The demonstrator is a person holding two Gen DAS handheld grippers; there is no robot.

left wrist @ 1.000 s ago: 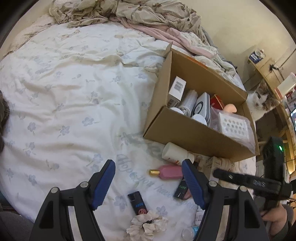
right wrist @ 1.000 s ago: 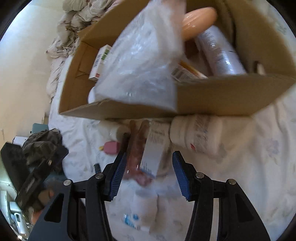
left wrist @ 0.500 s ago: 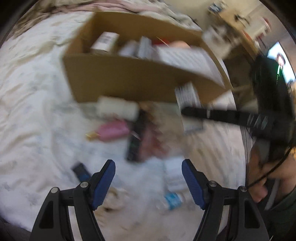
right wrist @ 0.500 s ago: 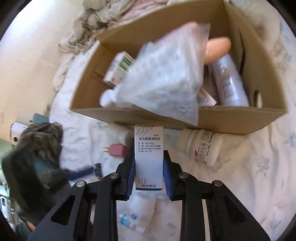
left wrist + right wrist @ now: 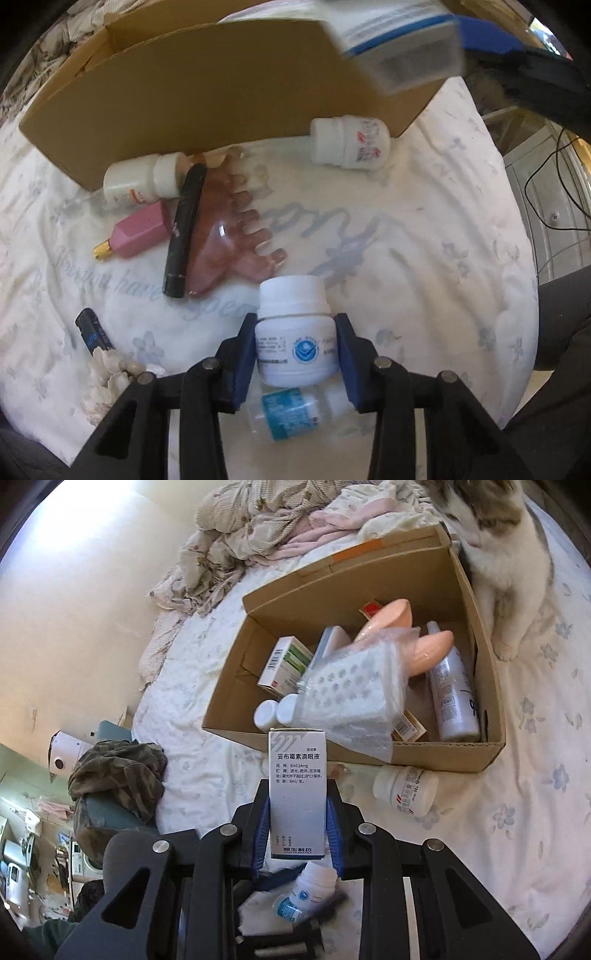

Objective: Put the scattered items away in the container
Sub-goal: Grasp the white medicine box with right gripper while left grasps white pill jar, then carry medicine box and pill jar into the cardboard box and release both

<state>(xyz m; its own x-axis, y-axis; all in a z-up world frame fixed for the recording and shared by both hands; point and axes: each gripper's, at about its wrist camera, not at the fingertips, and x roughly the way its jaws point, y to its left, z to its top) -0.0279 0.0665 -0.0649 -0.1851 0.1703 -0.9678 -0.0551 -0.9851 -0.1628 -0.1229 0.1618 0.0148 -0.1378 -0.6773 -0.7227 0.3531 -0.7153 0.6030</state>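
Note:
My left gripper (image 5: 295,321) points down at the flowered bed sheet, and its jaws are closing with both blue pads against a white pill bottle (image 5: 291,295) that bears a blue logo. The right gripper (image 5: 297,790) is shut on a white eye-drop carton (image 5: 297,760), held upright above the bed just in front of the cardboard box (image 5: 480,686). That box holds several bottles, cartons and a clear bagged tray (image 5: 354,701). The carton shows blurred at the top of the left wrist view (image 5: 402,48), over the box's near wall (image 5: 207,92).
Loose on the sheet lie a pink hair claw (image 5: 229,236), a black tube (image 5: 184,229), a pink bottle (image 5: 136,232), two white bottles (image 5: 351,144), a blue-labelled vial (image 5: 288,410) and a lighter (image 5: 92,332). A cat (image 5: 498,554) sits behind the box. Rumpled bedding (image 5: 258,528) lies beyond.
The left gripper swung over the scattered items, dropped low and narrowed onto the white pill bottle. The right gripper shut on the eye-drop carton and lifted it off the sheet.

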